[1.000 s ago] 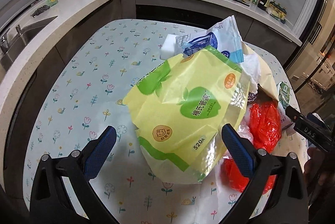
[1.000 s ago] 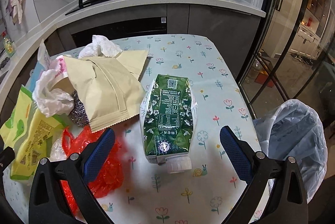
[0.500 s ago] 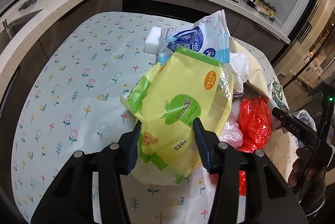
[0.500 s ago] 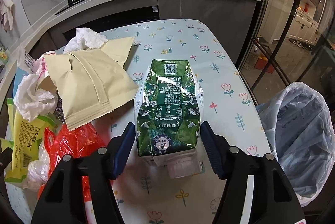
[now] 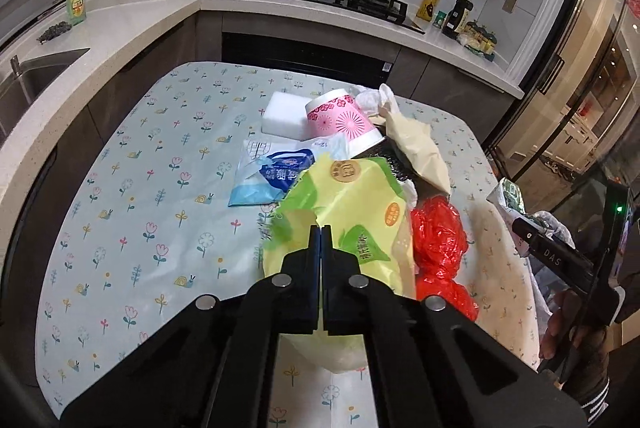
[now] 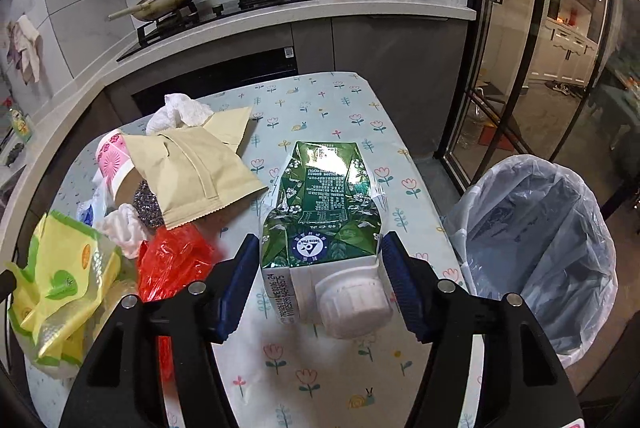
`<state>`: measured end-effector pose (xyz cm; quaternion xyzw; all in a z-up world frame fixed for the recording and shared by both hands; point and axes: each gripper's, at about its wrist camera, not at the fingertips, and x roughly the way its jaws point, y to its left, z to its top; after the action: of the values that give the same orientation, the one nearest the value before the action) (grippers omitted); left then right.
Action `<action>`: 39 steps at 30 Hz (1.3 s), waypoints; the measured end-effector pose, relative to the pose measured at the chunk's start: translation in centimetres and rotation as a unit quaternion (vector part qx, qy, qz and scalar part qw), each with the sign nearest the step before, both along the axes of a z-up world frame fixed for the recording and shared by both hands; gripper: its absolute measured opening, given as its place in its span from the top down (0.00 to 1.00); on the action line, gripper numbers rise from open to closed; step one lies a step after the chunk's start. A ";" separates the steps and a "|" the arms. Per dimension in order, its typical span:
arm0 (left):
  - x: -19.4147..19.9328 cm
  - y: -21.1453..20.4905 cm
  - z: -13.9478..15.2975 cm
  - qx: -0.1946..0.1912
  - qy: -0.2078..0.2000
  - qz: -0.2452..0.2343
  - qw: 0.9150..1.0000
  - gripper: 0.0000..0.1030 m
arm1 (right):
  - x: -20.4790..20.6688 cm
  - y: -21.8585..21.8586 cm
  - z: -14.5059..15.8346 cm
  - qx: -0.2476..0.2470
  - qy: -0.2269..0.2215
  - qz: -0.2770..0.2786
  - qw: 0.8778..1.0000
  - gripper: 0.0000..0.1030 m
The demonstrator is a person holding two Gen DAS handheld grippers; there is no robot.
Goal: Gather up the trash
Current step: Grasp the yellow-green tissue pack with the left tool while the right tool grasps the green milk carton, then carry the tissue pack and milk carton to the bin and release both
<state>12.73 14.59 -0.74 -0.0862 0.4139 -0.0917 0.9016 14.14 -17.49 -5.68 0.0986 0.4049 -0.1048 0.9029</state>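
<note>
My left gripper [image 5: 321, 233] is clamped tight on a fold of the yellow-green plastic bag [image 5: 352, 212], its jaws meeting with only the film between them, and the bag droops from the pinch over the floral tablecloth [image 5: 132, 196]. My right gripper [image 6: 320, 260] grips the green carton [image 6: 320, 204] just above its white cap [image 6: 354, 302], a blue pad pressed to each flank; the carton appears lifted clear of the cloth.

Around them lies the rest of the heap: a red plastic bag [image 5: 438, 240] just beside the yellow one, a tan paper pouch [image 6: 196, 168], a pink paper cup [image 5: 344, 120], a blue-white wrapper [image 5: 272, 180], a white sponge block [image 5: 284, 118] and crumpled tissue [image 6: 180, 110]. The lined trash bin [image 6: 532, 248] stands open off the table's right edge, near the carton.

To do this well, I judge, I should carry the carton level over the bin's mouth before letting go, then bring the yellow bag across high enough that its slack tail clears the red bag and drags nothing off the table. The thin film could slip from so small a pinch, so I should move it smoothly.
</note>
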 end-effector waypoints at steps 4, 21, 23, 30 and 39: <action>-0.9 -0.2 1.0 0.007 -0.011 -0.004 1.000 1.00 | -1.4 0.1 0.6 0.004 -0.006 0.003 1.000 0.41; -2.4 1.8 -3.1 0.025 0.030 0.007 0.999 0.34 | -4.9 1.0 1.7 0.000 -0.012 0.004 1.000 0.41; -1.8 2.2 -3.6 0.013 0.037 0.007 0.999 0.36 | -4.9 1.1 1.7 -0.001 -0.011 0.003 1.000 0.41; -1.3 0.9 -3.8 0.013 0.038 -0.032 0.999 0.95 | -4.8 1.7 1.6 -0.004 -0.007 0.003 1.000 0.41; -4.3 -1.4 1.4 -0.007 -0.024 -0.070 0.997 1.00 | -6.0 1.1 3.7 0.002 -0.039 0.004 0.999 0.41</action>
<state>8.46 13.19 0.66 -0.0609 0.3965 -0.1591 0.9021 8.11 -16.37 -1.94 0.1025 0.3697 -0.0967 0.9184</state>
